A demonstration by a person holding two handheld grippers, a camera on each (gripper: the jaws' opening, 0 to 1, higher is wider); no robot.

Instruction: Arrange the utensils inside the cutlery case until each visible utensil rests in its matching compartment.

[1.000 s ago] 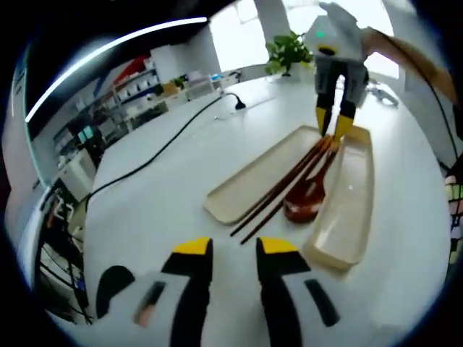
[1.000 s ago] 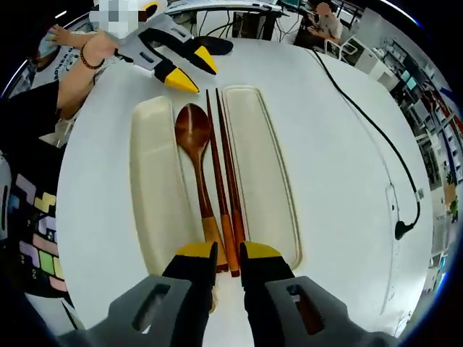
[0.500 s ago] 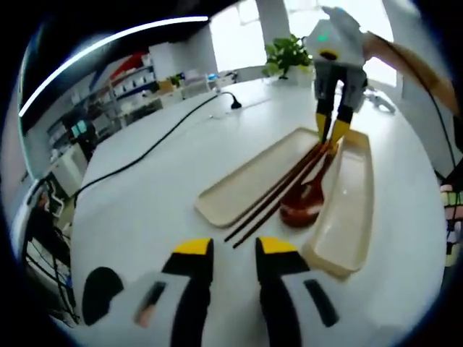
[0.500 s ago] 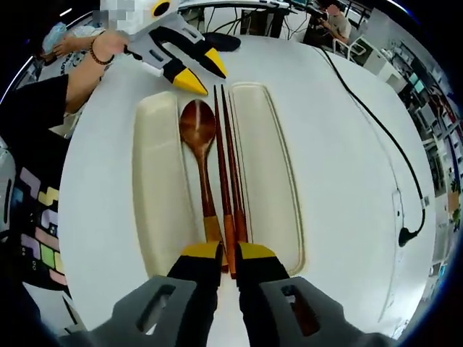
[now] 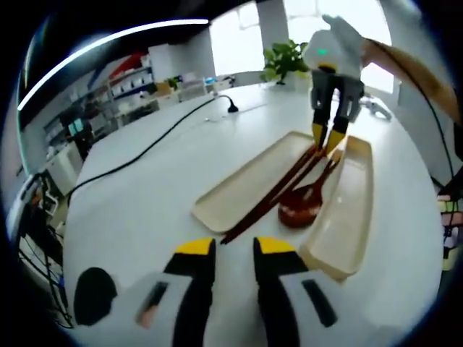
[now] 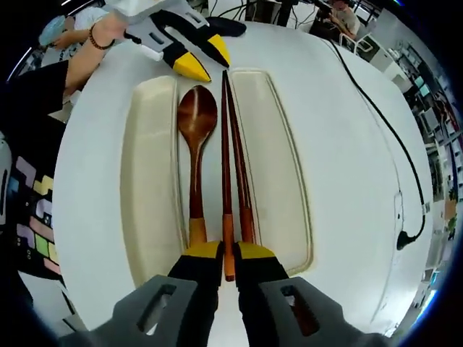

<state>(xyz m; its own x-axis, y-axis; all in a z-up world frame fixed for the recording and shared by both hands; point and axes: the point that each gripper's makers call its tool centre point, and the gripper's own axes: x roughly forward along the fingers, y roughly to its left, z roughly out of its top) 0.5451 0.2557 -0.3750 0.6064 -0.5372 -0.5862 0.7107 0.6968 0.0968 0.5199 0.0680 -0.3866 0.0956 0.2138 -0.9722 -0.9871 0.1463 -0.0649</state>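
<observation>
While 1 s ago the right gripper [image 6: 226, 253] stood short of the chopsticks [image 6: 231, 166], its jaws now pinch one stick's orange end; pickup looks begun. Spoon [image 6: 195, 144] lies just left of them, between both trays [image 6: 148, 181], not inside. Left gripper [image 5: 233, 249] sits slightly parted, empty, near the stick tips. Obstruction: cable [image 6: 376, 137] well right, clear of path.

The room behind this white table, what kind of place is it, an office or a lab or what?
Probably an office or lab workspace. The left gripper view shows shelving with storage bins and a potted plant by bright windows; the right gripper view shows a person seated at a desk and a black power cable crossing the white table.
</observation>
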